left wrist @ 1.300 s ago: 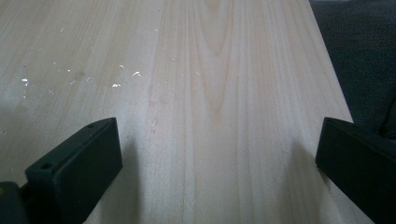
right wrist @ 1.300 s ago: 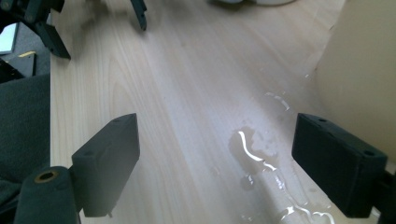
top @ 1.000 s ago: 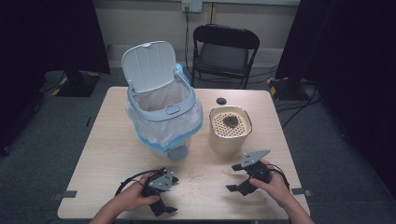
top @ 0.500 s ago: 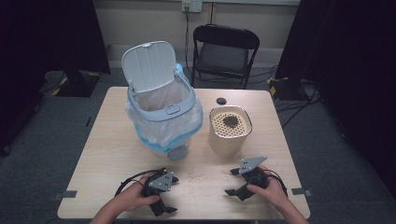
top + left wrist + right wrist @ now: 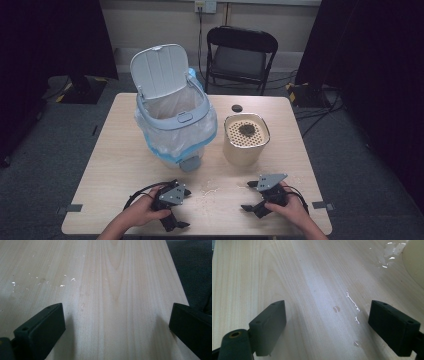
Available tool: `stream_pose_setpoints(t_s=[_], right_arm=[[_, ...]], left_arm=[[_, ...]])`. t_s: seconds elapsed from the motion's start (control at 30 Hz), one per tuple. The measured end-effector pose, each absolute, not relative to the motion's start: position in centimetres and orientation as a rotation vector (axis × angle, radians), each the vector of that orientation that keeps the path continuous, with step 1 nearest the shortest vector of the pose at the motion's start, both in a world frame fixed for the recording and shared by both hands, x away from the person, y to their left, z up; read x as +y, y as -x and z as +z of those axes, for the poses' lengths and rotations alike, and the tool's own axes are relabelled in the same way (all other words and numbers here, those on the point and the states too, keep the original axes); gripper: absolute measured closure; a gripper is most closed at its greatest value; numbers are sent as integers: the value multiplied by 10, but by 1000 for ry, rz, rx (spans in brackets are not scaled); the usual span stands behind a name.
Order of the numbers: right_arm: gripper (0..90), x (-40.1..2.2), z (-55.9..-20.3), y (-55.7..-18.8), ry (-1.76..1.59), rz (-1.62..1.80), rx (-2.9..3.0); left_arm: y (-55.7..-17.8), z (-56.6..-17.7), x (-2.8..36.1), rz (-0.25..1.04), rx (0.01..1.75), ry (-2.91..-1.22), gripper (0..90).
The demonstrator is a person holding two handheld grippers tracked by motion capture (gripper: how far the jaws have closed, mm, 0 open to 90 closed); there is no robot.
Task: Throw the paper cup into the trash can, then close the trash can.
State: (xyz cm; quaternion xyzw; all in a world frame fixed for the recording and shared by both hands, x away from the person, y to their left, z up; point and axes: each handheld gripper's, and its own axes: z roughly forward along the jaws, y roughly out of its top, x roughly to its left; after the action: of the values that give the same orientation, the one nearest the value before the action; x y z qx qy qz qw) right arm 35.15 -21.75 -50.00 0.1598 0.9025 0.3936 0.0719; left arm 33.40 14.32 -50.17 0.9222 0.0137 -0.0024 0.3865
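Near edge, left: left gripper (image 5: 181, 209), held in a person's hand (image 5: 137, 212), resting low over the wooden table (image 5: 115, 155). Jaws spread wide, nothing between them; in the left gripper view the gripper (image 5: 116, 322) looks along bare wood grain with a few pale flecks (image 5: 62, 282) off to one side.

Near edge, right: right gripper (image 5: 250, 196), held in the other hand (image 5: 290, 210), a grey three-cornered plate on top. Jaws likewise wide apart and empty. In the right gripper view the gripper (image 5: 327, 320) frames bare tabletop carrying thin wet streaks (image 5: 352, 301) and small drops; a curved cream wall sits at the far corner of that view.

Between the two grippers, slightly farther: a scatter of pale crumbs (image 5: 210, 189) on the table surface, near both grippers, touching neither.

Middle of table, right: cream round container (image 5: 244, 146) with a perforated insert holding a dark clump (image 5: 246, 129). It stands upright, beyond the right gripper and apart from it.

Middle of table, left: small bin (image 5: 175, 127) with light blue rim, lined with a clear bag, white lid (image 5: 160, 70) standing open at its far side. Just beside the cream container.

Far side of table: small dark round object (image 5: 237, 108), behind the container.

Beyond the table: black folding chair (image 5: 240, 55) against the wall.
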Motion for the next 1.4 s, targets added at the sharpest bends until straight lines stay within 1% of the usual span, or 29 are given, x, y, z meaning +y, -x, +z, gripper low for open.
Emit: stream_pose_setpoints(t_s=[0.17, 0.23, 0.3, 0.33, 0.37, 0.4, 0.43, 0.47, 0.5, 0.57, 0.63, 0.73, 0.93, 1.13, 1.2, 1.4], right_arm=[[138, -217, -500, -351, -478, 1180, 2711], [138, -217, -500, -351, -476, 1179, 2710], [138, -217, -500, -351, -478, 1180, 2711], [139, -217, -500, -351, -478, 1180, 2711], [138, -217, -500, -351, -478, 1180, 2711], [139, -217, -500, -351, -478, 1181, 2711], [138, -217, -500, -351, -478, 1181, 2711], [138, -217, -500, -351, -478, 1180, 2711], [138, -217, -500, -351, -476, 1178, 2710], [138, -217, -500, -351, -477, 1179, 2712], [137, -217, -500, -351, -477, 1181, 2712], [137, -217, -500, -351, -477, 1181, 2713], [137, -217, -500, -351, -478, 1181, 2713], [137, -217, -500, -351, -477, 1181, 2713], [135, -217, -500, -351, -477, 1182, 2715], [135, -217, -500, -351, -477, 1182, 2715]], left_arm=[[-331, -500, 148, -4, 58, -2354, 5], [-331, -497, 152, -8, 105, -2348, 79], [-333, -492, 157, -3, 142, -2347, 232], [-333, -490, 160, 16, 147, -2361, 205], [-332, -489, 161, 13, 178, -2342, 133], [-333, -487, 164, 10, 177, -2348, 143], [-334, -484, 166, 11, 177, -2349, 197], [-334, -483, 168, 7, 204, -2335, 190], [-333, -481, 170, -1, 228, -2324, 158], [-332, -478, 175, -5, 242, -2323, 174], [-332, -475, 181, -17, 270, -2326, 157], [-331, -474, 189, -29, 321, -2325, 159], [-329, -475, 199, -13, 326, -2356, 159], [-329, -469, 207, -6, 357, -2345, 160], [-330, -467, 212, -12, 378, -2338, 160], [-335, -452, 232, 25, 466, -2310, 159]])
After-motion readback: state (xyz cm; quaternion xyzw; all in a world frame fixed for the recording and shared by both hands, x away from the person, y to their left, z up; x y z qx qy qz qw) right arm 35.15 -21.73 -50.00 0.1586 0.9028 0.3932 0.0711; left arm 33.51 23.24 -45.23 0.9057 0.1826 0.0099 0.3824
